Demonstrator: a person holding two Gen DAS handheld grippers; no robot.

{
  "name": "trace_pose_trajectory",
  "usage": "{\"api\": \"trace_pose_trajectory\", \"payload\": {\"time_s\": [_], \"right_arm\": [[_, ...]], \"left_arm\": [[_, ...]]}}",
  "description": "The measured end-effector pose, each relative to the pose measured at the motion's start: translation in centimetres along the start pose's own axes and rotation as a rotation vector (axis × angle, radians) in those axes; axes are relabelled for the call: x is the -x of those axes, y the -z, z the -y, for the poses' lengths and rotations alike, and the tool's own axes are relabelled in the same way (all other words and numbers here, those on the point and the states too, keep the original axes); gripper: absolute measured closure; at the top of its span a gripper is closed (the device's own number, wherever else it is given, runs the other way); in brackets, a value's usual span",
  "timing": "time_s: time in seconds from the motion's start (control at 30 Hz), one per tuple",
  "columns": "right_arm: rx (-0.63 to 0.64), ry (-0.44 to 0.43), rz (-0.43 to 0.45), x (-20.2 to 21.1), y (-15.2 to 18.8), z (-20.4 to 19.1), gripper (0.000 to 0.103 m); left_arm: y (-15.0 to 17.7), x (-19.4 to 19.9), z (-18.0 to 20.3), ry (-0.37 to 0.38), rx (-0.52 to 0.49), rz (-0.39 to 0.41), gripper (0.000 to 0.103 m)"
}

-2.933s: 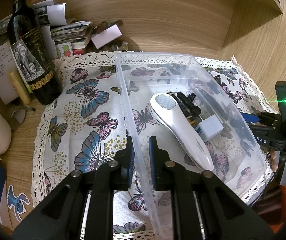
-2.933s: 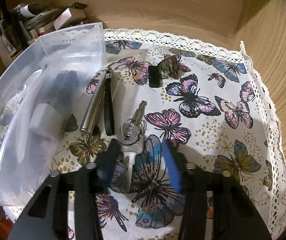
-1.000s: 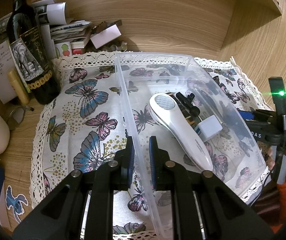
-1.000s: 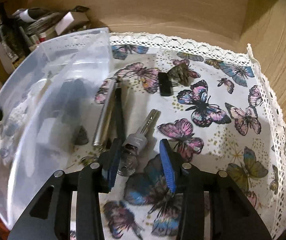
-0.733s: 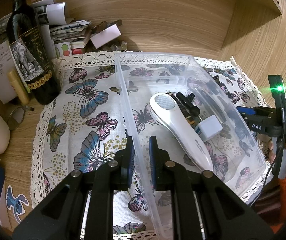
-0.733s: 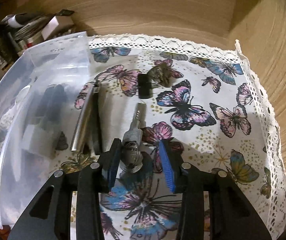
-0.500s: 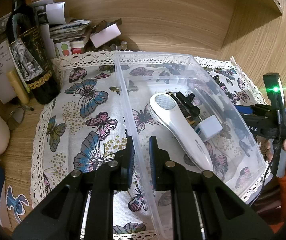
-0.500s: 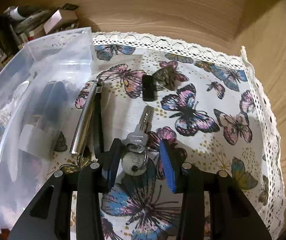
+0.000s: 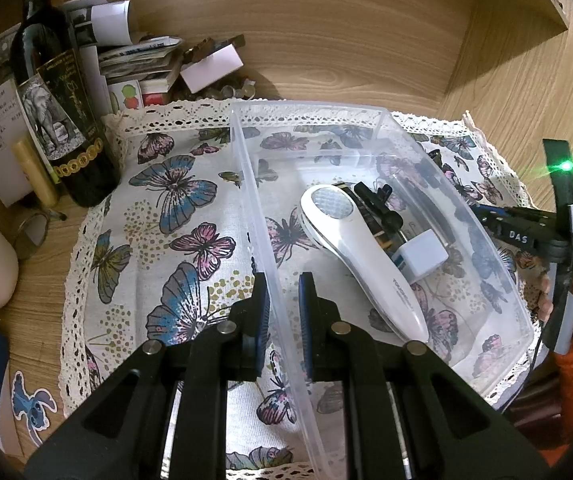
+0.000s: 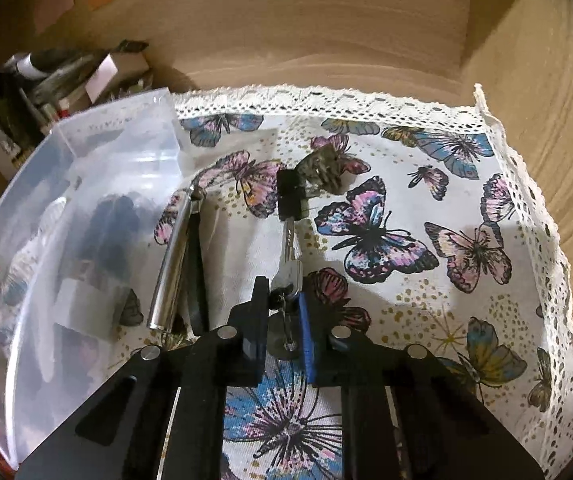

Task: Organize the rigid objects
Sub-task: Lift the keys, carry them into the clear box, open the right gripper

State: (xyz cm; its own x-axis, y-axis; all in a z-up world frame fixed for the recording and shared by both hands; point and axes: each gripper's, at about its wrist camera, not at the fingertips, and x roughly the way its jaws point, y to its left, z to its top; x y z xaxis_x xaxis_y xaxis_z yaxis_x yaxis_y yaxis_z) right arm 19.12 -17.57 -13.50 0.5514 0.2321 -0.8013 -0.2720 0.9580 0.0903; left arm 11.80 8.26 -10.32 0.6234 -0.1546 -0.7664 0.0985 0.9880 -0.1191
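Observation:
A clear plastic bin [image 9: 486,264] sits on a butterfly cloth [image 9: 174,216]. Inside lie a white handheld device [image 9: 362,256], a white cube adapter [image 9: 424,256] and a black clip [image 9: 378,204]. My left gripper [image 9: 282,304] is shut on the bin's left wall. My right gripper [image 10: 282,308] is shut on a silver key [image 10: 288,256] with its ring, just above the cloth [image 10: 406,280]. A silver tube with a black strap [image 10: 172,264] lies beside the bin [image 10: 86,208]. A small black block [image 10: 288,196] lies farther back.
A wine bottle [image 9: 58,112] and a pile of papers and boxes [image 9: 146,64] stand at the back left. Wooden walls close the back and right. The other gripper shows in the left wrist view [image 9: 526,232] at the right, with a green light.
My right gripper closed on the key, which has turned to point away and lifted slightly. My left gripper stayed shut on the bin wall.

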Motion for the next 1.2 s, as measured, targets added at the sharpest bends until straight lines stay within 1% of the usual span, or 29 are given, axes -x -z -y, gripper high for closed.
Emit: {"api": "trace_pose_trajectory", "payload": {"time_s": [0.17, 0.33, 0.6, 0.7, 0.8, 0.97, 1.2], "right_arm": [[-0.002, -0.012, 0.035, 1.4, -0.1, -0.3, 0.090], [0.023, -0.027, 0.101, 3.8, -1.4, -1.3, 0.090], [0.104, -0.078, 0.222, 7.5, -4.1, -4.6, 0.090], [0.136, -0.106, 0.241, 8.0, -4.8, -6.1, 0.090], [0.178, -0.134, 0.239, 7.9, -5.0, -7.5, 0.090], [0.237, -0.172, 0.201, 6.6, -5.3, -10.0, 0.090], [0.296, -0.216, 0.062, 2.5, -5.2, -12.4, 0.090]], "left_arm": [[0.0, -0.1, 0.0, 0.001, 0.001, -0.001, 0.091], [-0.1, -0.1, -0.1, 0.000, 0.000, -0.001, 0.091], [-0.1, -0.1, -0.1, 0.001, 0.000, 0.000, 0.091], [-0.1, -0.1, -0.1, 0.002, 0.001, 0.000, 0.091], [-0.1, -0.1, -0.1, 0.002, 0.003, 0.000, 0.091], [-0.2, -0.1, -0.1, 0.004, 0.004, 0.002, 0.091], [-0.3, -0.2, -0.1, 0.011, 0.006, 0.002, 0.091]]}}
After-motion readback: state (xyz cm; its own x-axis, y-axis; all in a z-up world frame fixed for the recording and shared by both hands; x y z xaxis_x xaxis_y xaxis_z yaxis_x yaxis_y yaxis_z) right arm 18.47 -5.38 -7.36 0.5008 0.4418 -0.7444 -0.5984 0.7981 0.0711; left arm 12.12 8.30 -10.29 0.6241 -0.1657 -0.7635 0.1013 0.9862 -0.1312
